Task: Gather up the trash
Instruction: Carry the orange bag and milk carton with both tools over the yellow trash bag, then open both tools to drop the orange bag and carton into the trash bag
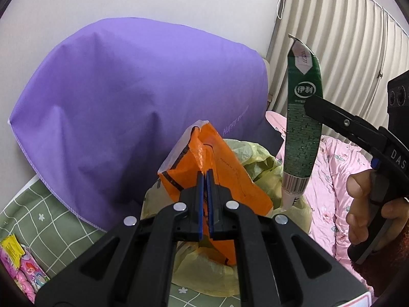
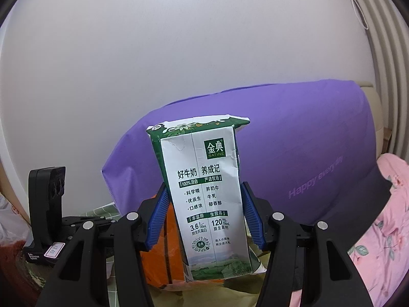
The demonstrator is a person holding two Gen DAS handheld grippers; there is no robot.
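My right hand-held gripper (image 2: 205,220) clamped on a flattened green milk carton (image 2: 208,197) at frame centre, my left hand-held gripper (image 1: 206,179) pinching the orange plastic bag (image 1: 217,168), yellow trash bag (image 1: 258,161) beneath.

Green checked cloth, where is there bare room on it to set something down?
The green checked cloth is bare between the purple cover and the snack packets at the left edge. Around the yellow bag with the orange wrapper, it is crowded.

My milk carton (image 2: 209,199): printed paperboard, creased, slight sheen. Orange bag (image 1: 217,168): thin crinkled plastic film, glossy. Purple cover (image 1: 127,97): smooth matt cloth. My left gripper (image 1: 206,179): matt black plastic, ribbed blue pads.
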